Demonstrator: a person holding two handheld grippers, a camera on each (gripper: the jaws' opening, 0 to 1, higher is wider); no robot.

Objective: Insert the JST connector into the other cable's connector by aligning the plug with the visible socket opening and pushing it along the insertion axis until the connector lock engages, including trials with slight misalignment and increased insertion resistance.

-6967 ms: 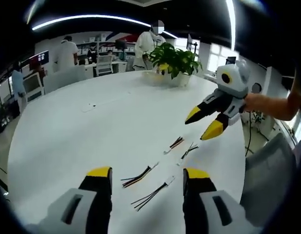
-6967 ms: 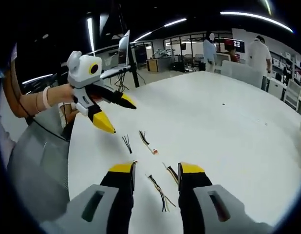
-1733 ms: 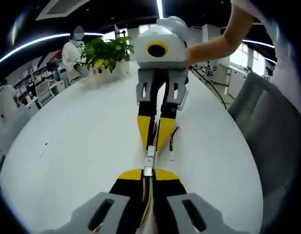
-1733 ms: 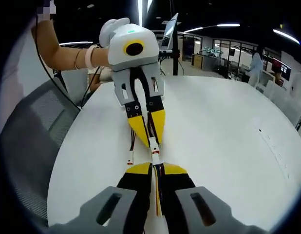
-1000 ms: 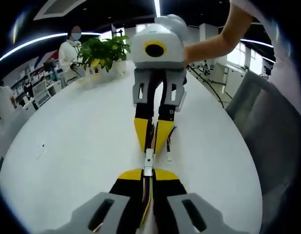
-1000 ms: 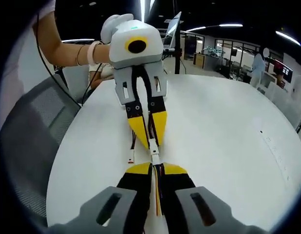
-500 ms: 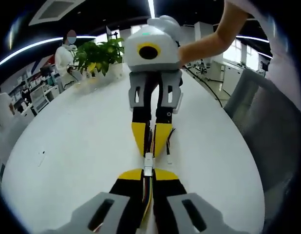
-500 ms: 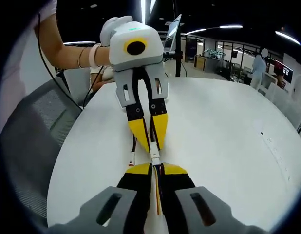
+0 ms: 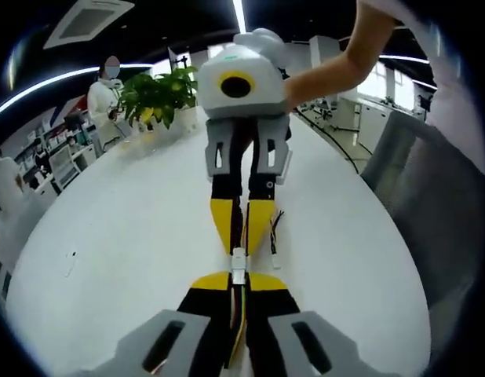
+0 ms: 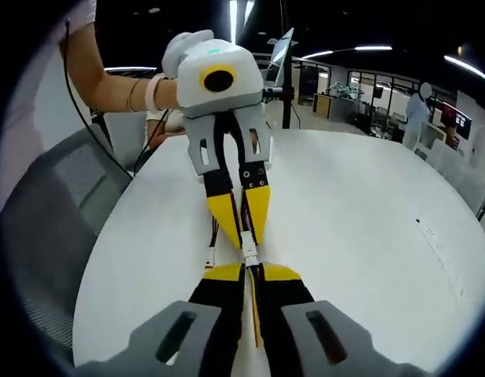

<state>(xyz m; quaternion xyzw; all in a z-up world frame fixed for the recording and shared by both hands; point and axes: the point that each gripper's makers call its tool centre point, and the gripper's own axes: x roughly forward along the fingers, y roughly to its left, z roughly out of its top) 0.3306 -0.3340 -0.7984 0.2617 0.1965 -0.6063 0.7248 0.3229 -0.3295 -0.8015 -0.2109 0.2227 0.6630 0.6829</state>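
While the two tools meet tip to tip above the smooth white round tabletop [image 9: 133,236], near its edge by the grey mesh chair [image 9: 431,212], each is pinched narrow on a thin bundle of coloured wires. The left tool [image 9: 236,280], with yellow wedge-shaped tips, holds the cable [image 9: 238,314] whose small white boxy plug [image 9: 238,263] sticks out between its jaws; the right tool [image 10: 249,271] grips the other cable [image 10: 255,310], and the white socket [image 10: 249,255] touches the plug. A spare cable [image 9: 274,239] lies beside them. A leafy potted plant [image 9: 156,94] stands at the far edge.
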